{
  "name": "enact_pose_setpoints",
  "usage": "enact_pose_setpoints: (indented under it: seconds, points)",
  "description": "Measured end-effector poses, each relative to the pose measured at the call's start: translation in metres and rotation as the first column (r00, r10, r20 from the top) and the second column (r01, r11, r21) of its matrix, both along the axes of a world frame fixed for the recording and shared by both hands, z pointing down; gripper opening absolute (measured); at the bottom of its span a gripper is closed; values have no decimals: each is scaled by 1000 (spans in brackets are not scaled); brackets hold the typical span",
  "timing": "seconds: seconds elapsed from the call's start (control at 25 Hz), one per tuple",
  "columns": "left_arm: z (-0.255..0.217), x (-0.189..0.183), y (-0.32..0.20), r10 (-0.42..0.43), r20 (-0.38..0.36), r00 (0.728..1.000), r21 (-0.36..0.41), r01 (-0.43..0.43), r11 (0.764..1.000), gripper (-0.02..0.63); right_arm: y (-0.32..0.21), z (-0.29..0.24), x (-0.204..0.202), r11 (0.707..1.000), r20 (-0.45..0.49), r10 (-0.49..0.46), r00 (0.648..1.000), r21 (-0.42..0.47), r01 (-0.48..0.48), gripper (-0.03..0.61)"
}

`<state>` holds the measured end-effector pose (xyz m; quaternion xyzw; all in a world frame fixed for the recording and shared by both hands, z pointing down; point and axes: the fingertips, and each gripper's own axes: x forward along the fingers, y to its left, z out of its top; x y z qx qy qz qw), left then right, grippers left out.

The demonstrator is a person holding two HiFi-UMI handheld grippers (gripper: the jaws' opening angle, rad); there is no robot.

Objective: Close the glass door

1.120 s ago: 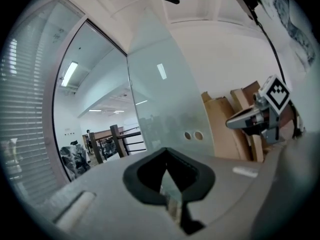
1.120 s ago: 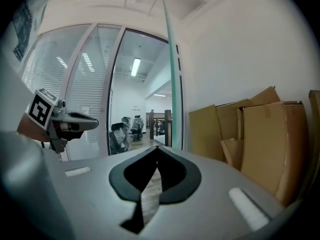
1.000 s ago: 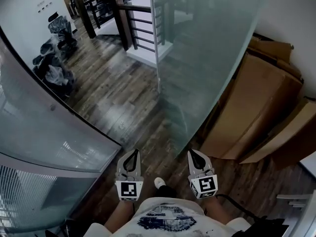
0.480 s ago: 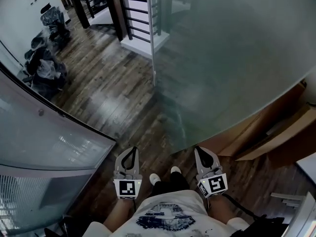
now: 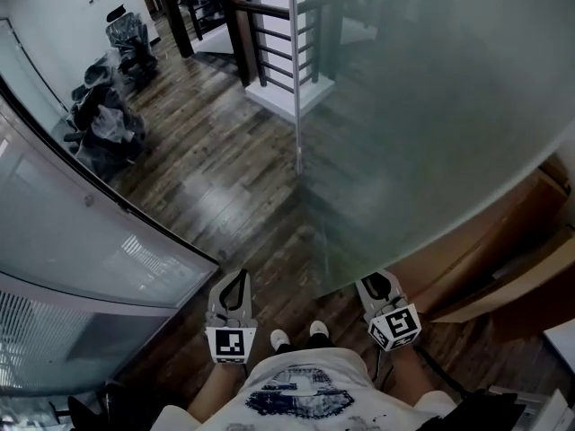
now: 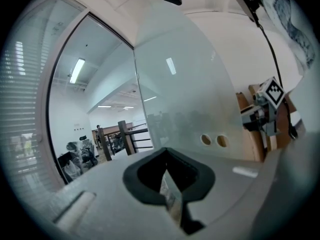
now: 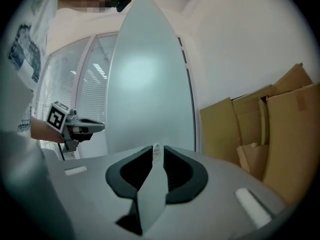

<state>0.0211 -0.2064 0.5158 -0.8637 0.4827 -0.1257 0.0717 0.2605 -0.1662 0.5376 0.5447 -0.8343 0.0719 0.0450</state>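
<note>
The frosted glass door (image 5: 431, 106) stands open and fills the upper right of the head view; its free edge runs down the middle of that view. Two round holes (image 6: 212, 140) pierce the door. My right gripper (image 5: 375, 282) has its tip at the door's lower edge. Its jaws have just been opening and stand a narrow gap apart (image 7: 156, 148). Pale glass (image 7: 150, 84) shows through the gap, and I see nothing gripped. My left gripper (image 5: 236, 278) is shut and empty, left of the door, pointing at the doorway (image 6: 166, 156).
Cardboard sheets (image 5: 530, 241) lean on the wall behind the door. A curved glass wall with blinds (image 5: 81, 259) bounds the left. Beyond the doorway stand a dark railing (image 5: 269, 34) and black bags (image 5: 103, 119) on the wood floor (image 5: 225, 178).
The glass door now covers more of the view's right, hiding much of the cardboard. My right gripper has shifted right, up to the door's lower edge. My left gripper has moved little.
</note>
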Motion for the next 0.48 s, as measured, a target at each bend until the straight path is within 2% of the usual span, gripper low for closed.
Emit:
enact_pose_setpoints:
  seconds: [0.12,0.24,0.48]
  points:
    - [-5,2,-2,-26,-3,1000,10,26,1000,0,-4,9,-9,990,-29,-140,990,-9,140,99]
    - [-9,5,-7,-49,10,999,7,49,999,0,-12,19,-24,957,-105,-288,952,-12,289,142]
    - [-12,6,-10,-78,59,995,50,75,996,0,-28,37,-36,896,-71,-444,893,-59,441,168]
